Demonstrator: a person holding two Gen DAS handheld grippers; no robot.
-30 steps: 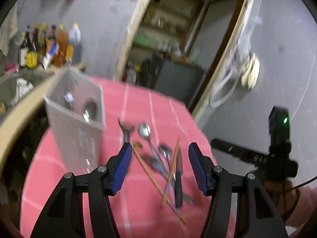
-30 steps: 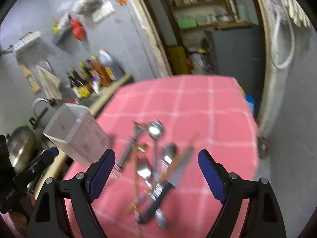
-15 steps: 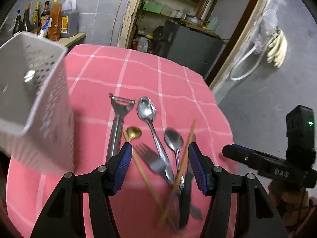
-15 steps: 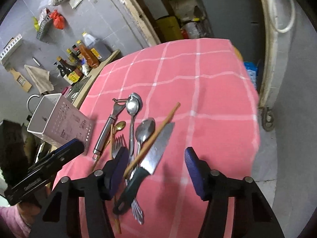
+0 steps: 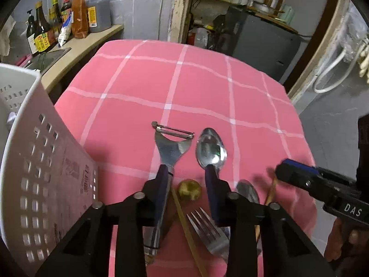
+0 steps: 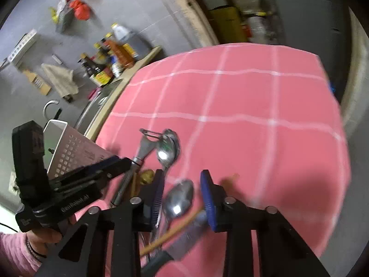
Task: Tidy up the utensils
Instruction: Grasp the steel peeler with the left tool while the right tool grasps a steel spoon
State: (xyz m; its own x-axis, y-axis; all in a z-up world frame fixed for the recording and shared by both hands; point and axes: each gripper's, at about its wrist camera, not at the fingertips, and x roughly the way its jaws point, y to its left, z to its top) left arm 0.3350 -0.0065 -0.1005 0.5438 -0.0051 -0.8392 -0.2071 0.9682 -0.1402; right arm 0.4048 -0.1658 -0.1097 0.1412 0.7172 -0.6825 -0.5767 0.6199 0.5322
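A pile of utensils lies on the pink checked tablecloth (image 5: 175,87): a metal peeler (image 5: 171,145), a large spoon (image 5: 211,149), a small gold spoon (image 5: 189,189), a fork (image 5: 209,228), a smaller spoon (image 6: 181,198), a wooden chopstick (image 6: 182,225) and a knife (image 6: 184,237). My left gripper (image 5: 188,184) is open and low over the gold spoon, between peeler and large spoon. My right gripper (image 6: 182,194) is open, its fingers on either side of the smaller spoon. A white perforated utensil holder (image 5: 39,184) stands at the left.
A counter with sauce bottles (image 5: 69,16) and a sink runs along the left of the table. A doorway with shelves and a dark cabinet (image 5: 258,37) lies beyond the far table edge. The right gripper shows in the left wrist view (image 5: 322,184).
Both grippers have come down closer to the utensil pile and their jaws have narrowed. The right gripper now straddles the smaller spoon; the left one sits over the gold spoon.
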